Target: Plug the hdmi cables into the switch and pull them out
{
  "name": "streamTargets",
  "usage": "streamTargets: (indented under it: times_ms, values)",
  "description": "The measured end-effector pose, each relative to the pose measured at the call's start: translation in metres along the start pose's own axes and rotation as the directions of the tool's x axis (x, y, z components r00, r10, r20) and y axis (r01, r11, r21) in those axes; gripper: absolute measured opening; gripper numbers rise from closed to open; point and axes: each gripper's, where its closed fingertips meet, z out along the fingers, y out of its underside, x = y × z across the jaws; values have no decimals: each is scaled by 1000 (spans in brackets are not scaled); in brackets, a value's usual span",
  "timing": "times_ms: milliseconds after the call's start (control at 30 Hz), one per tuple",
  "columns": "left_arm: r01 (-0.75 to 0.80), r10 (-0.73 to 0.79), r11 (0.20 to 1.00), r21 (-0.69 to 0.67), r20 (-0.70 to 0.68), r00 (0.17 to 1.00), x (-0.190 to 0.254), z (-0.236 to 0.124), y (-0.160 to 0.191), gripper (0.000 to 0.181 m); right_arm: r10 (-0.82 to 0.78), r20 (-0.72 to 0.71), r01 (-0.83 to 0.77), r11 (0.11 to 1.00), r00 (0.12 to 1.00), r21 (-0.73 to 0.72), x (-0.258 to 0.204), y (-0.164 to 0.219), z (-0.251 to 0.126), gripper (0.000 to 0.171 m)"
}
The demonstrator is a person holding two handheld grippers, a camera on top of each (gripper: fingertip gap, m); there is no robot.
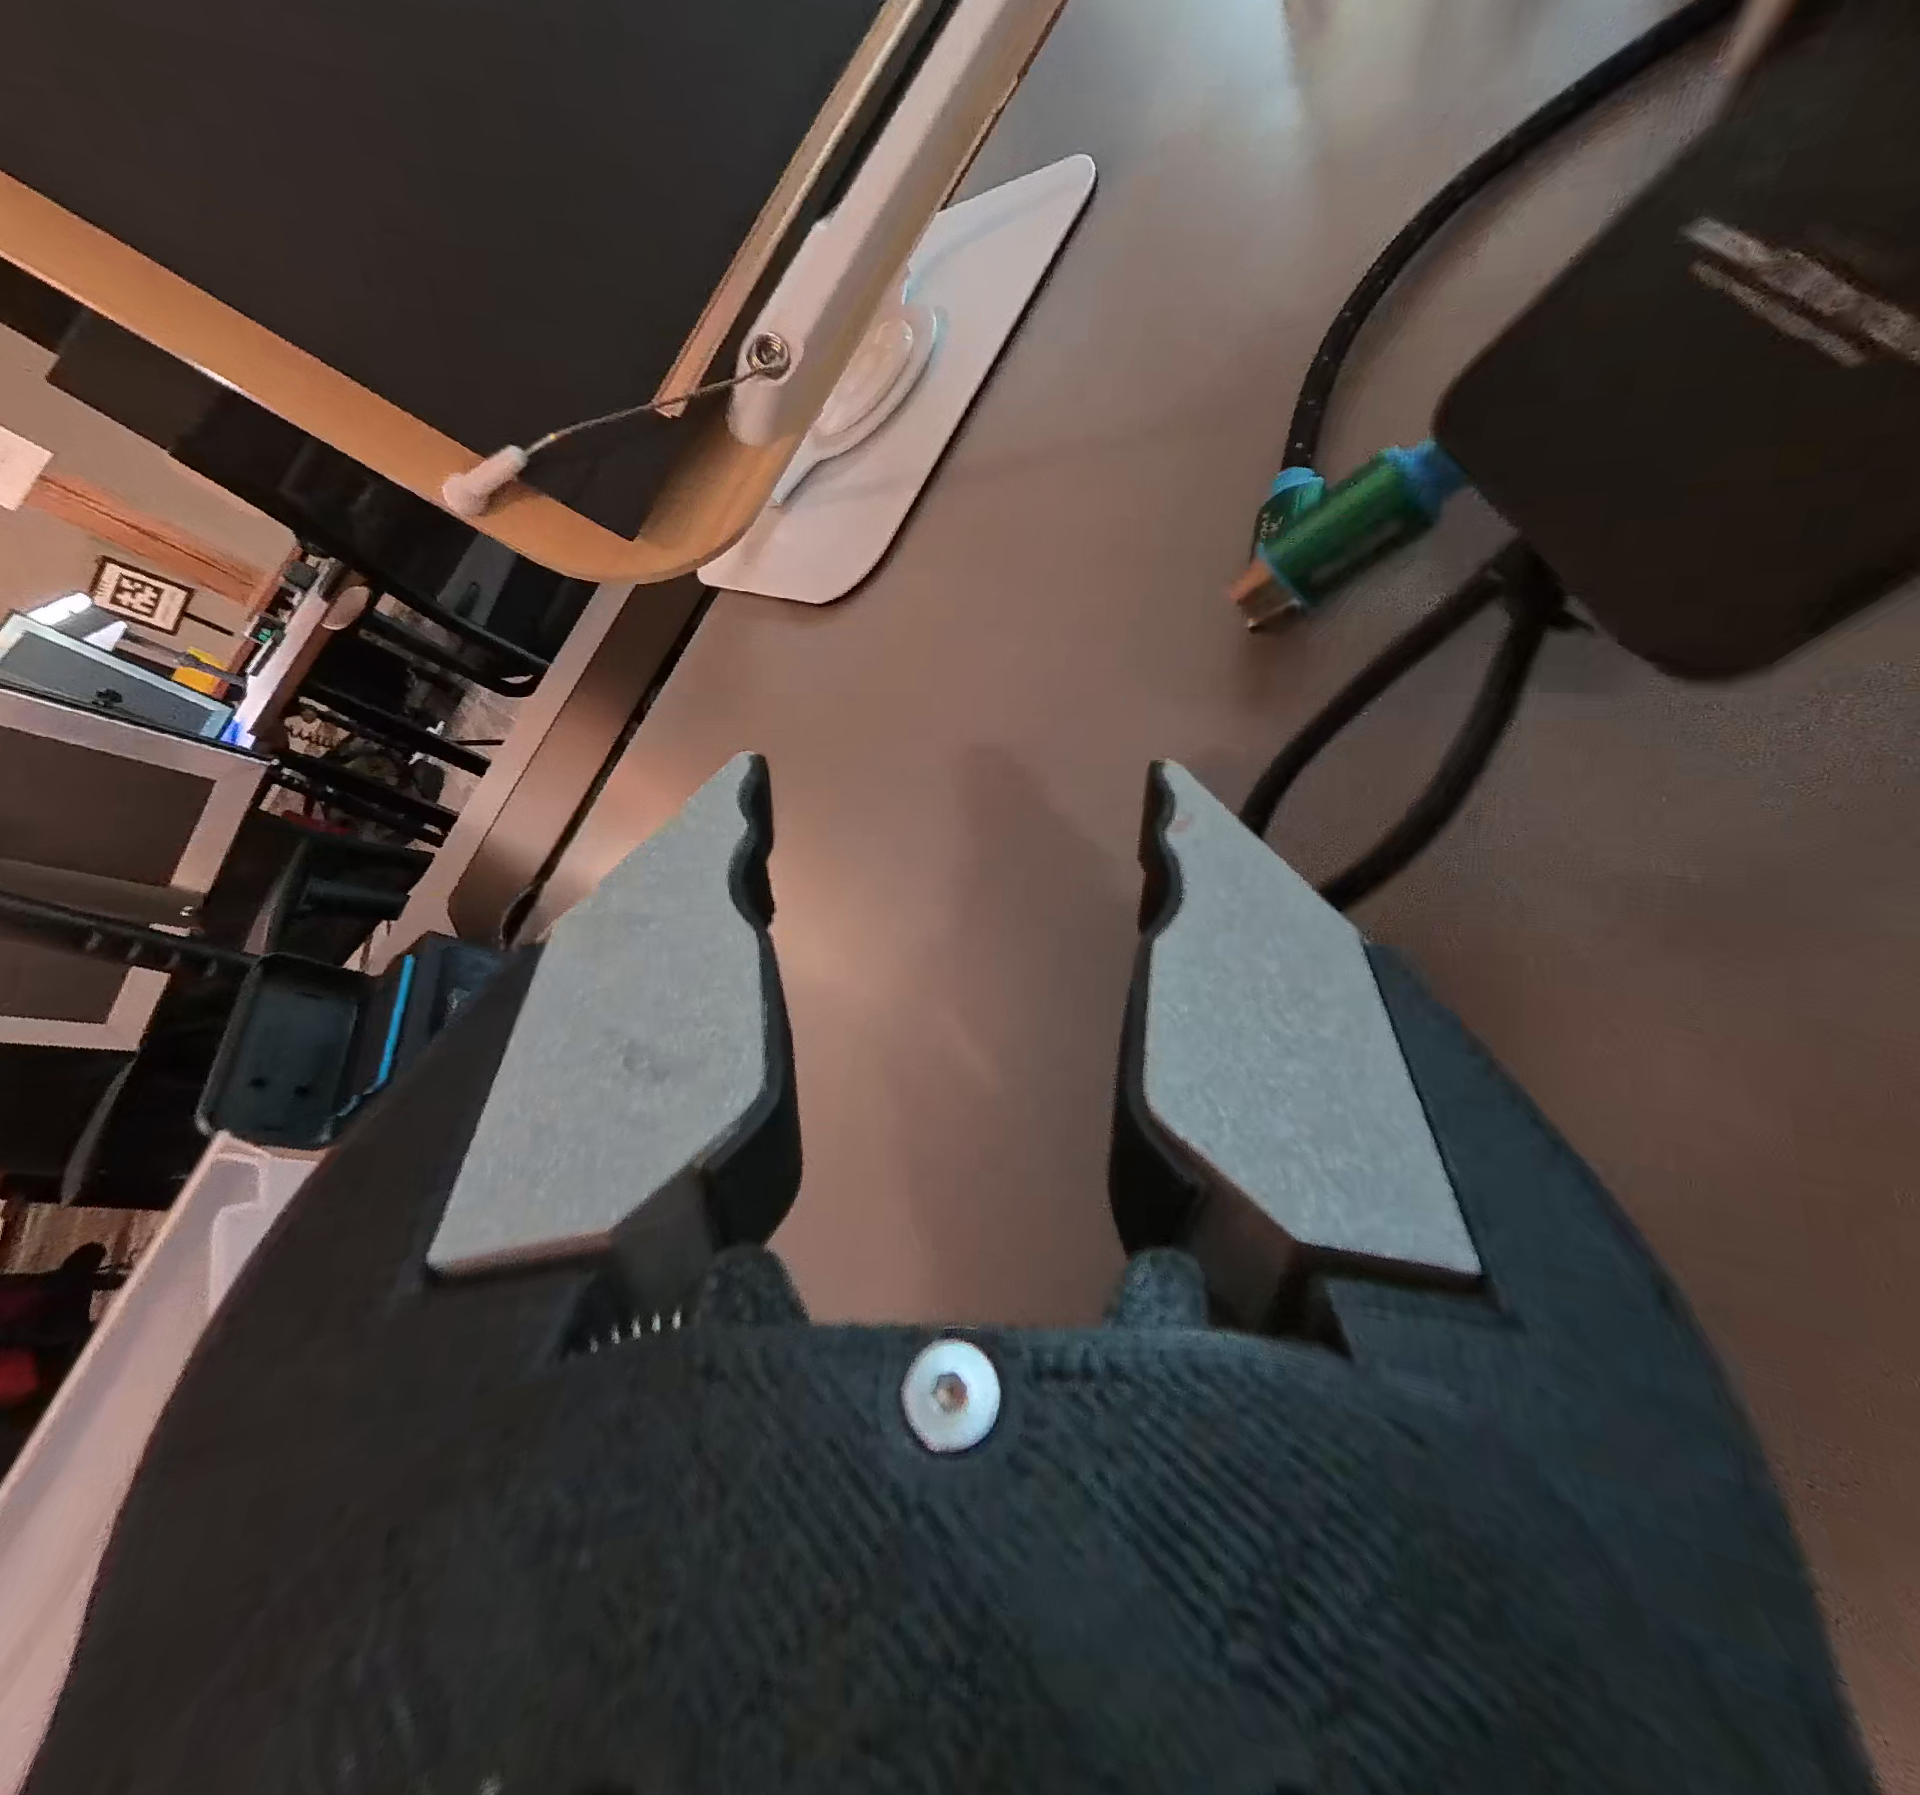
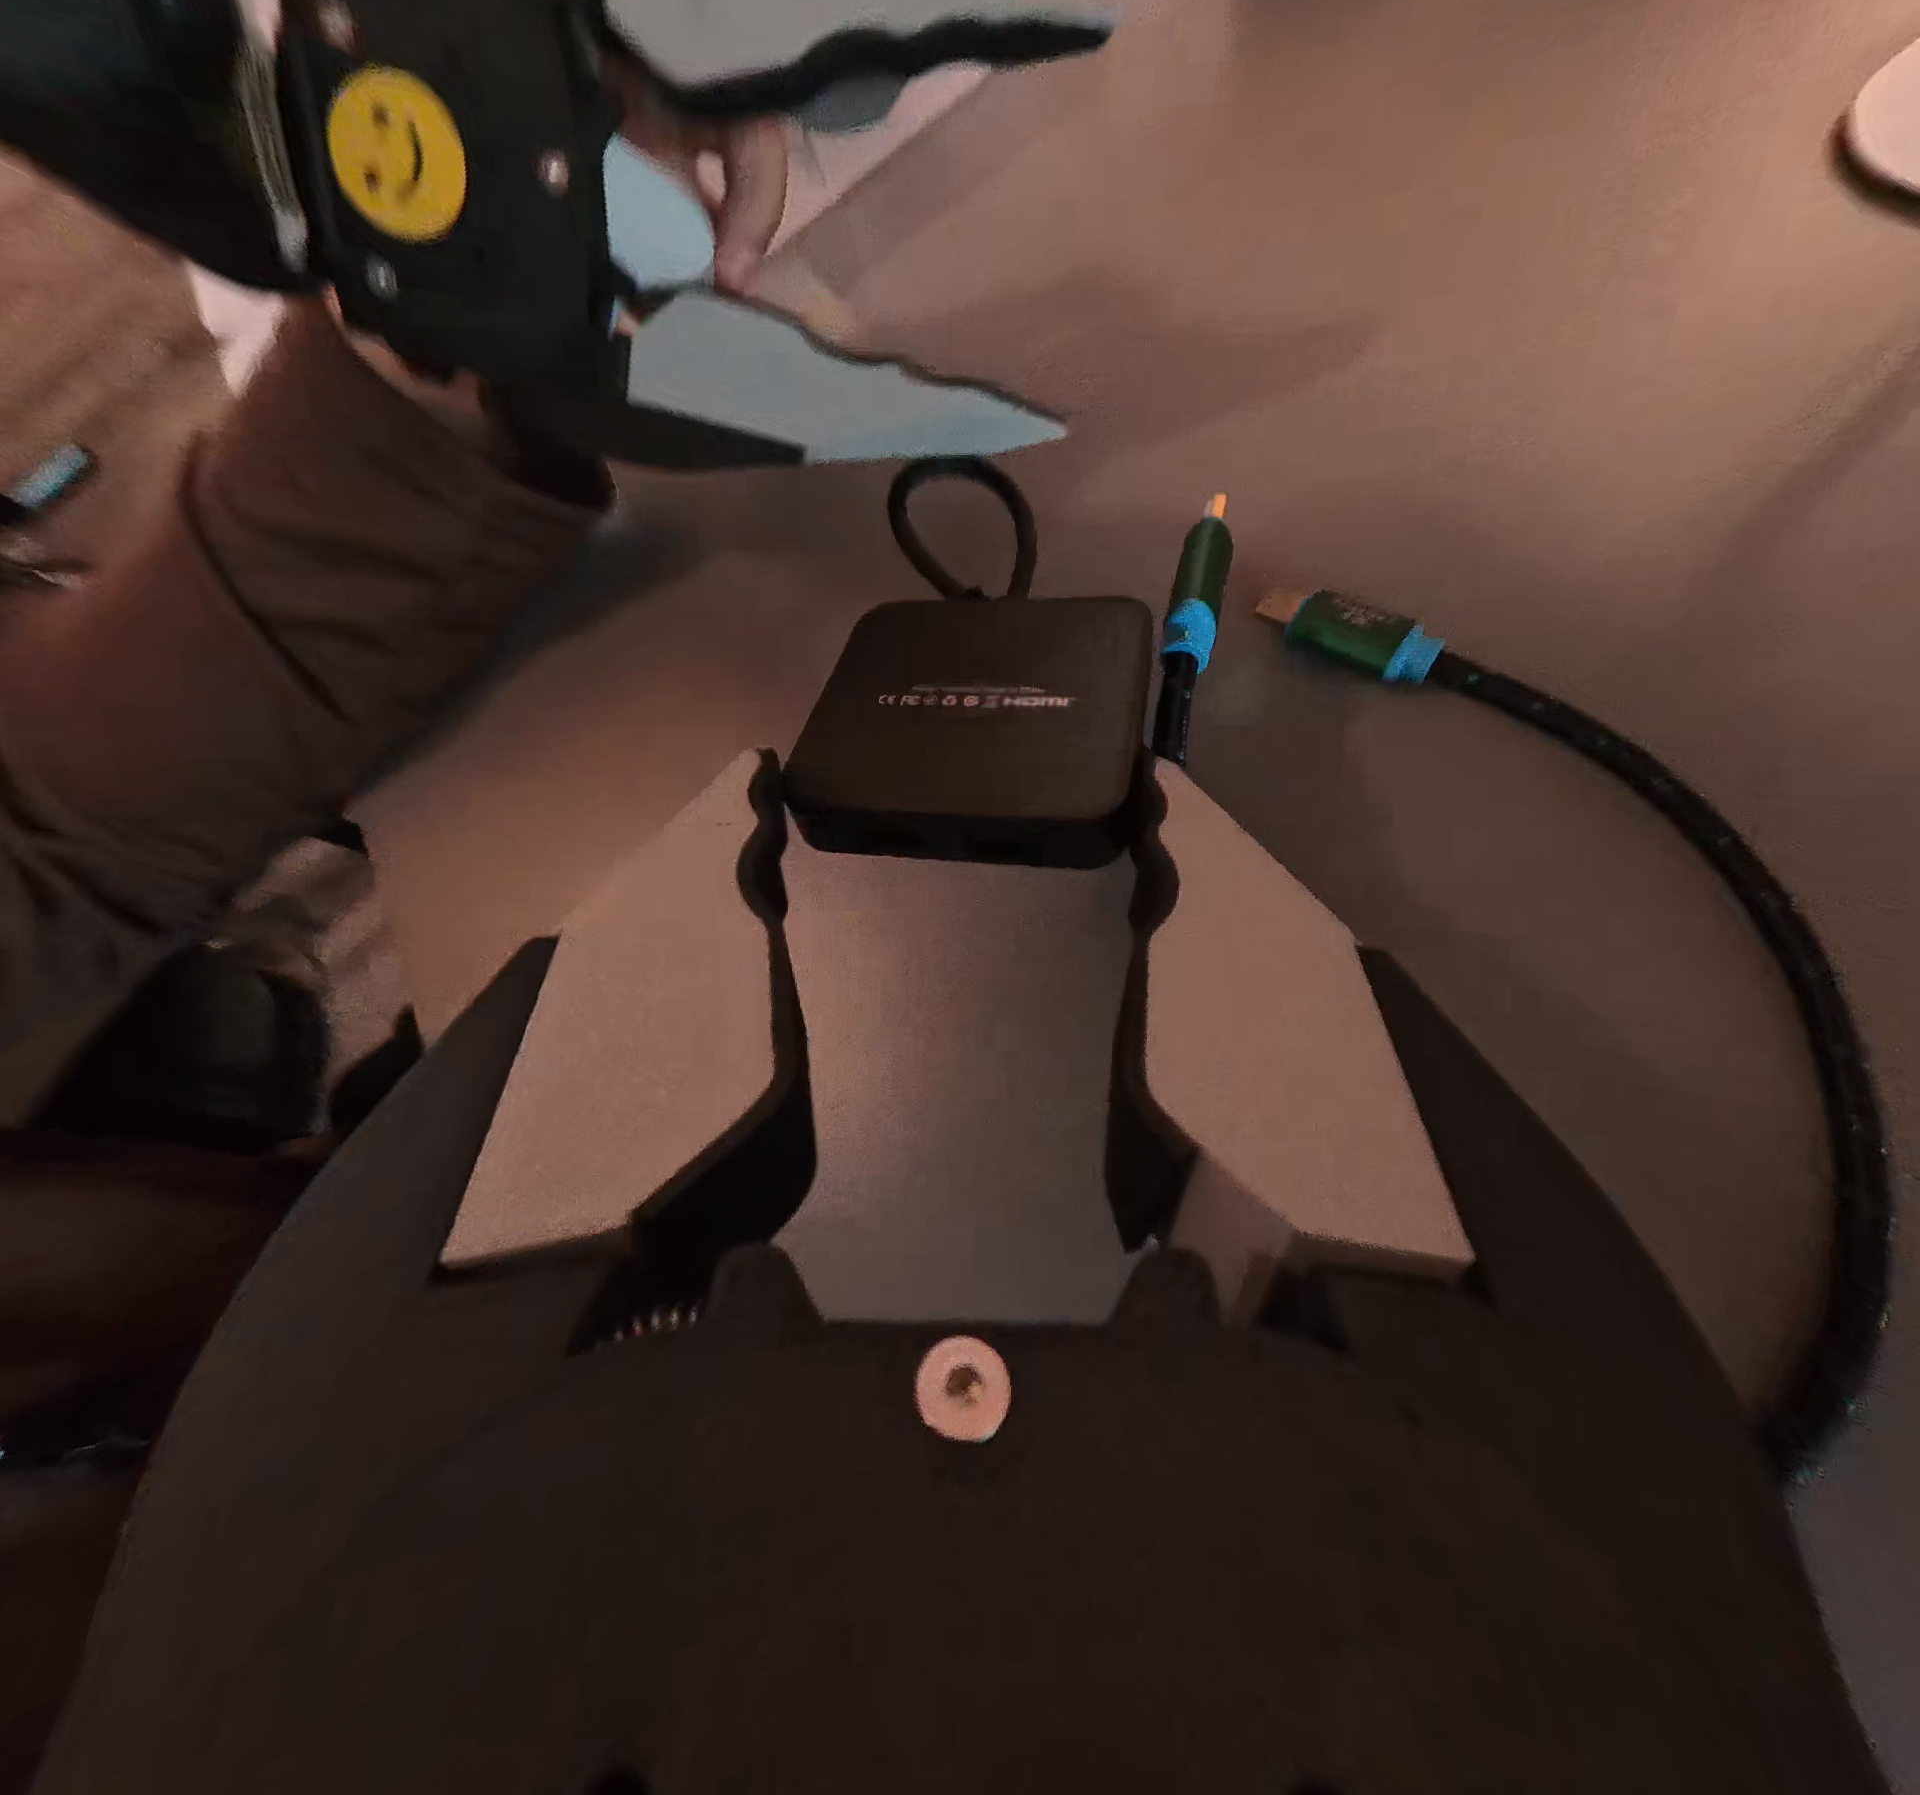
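Right tongs [image 2: 961, 810] gripping the near corners of the black switch [image 2: 977, 706], raised above the brown surface [image 2: 1455, 343]; left tongs [image 1: 956, 852] spread open and empty; two green-and-blue HDMI plugs [image 2: 1351, 628] unplugged just beside the switch's right edge, their braided cable [image 2: 1808, 1018] curving away.

Switch [image 2: 971, 722]: matte black, small white print on top. HDMI plugs [image 2: 1351, 628]: metallic green shells w/ blue tape bands, gold-ish tips; cables [image 2: 1766, 914] black braided w/ pale flecks. Counter [image 1: 1039, 706]: brown. Left gripper [image 2: 1070, 228]: black body, grey plates, yellow smiley sticker [image 2: 395, 153]. Right gripper [image 2: 961, 810]: black w/ grey plates, silver screw. White pad [image 1: 914, 395] on counter by a tan-edged black panel [image 1: 416, 135].
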Motion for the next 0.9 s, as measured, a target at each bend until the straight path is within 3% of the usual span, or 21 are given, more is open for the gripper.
streamTargets:
  times_ms: [267, 333, 467, 600, 667, 767, 900]
  values:
    - [-62, 60, 996, 58, 22, 998, -5, -16, -13, 59, 178, 194, -191, 980, 965, 52, 26, -22, -10, 65]
    - [-46, 51, 995, 93, -50, 997, 4, -24, -19, 55, 203, 209, -217, 975, 957, 47, 32, -22, -7, 65]
    - [-13, 37, 989, 148, -157, 987, 15, -38, -28, 66, 208, 208, -218, 976, 956, 27, 40, -22, 4, 66]
    - [-186, 210, 968, 167, -143, 967, 48, -23, -41, 65, 184, 282, -193, 981, 942, 5, 24, -31, 17, 65]
    - [-302, 314, 944, 131, -86, 945, 57, -10, -39, 51, 166, 324, -173, 985, 931, -5, 13, -35, 23, 65]
    - [-345, 355, 923, 169, -27, 935, 56, -8, -49, 16, 131, 378, -139, 990, 917, -7, 0, -38, 27, 65]
    - [-311, 316, 930, 197, 4, 949, 44, -9, -54, 12, 97, 388, -143, 986, 917, 91, 4, -50, 19, 61]
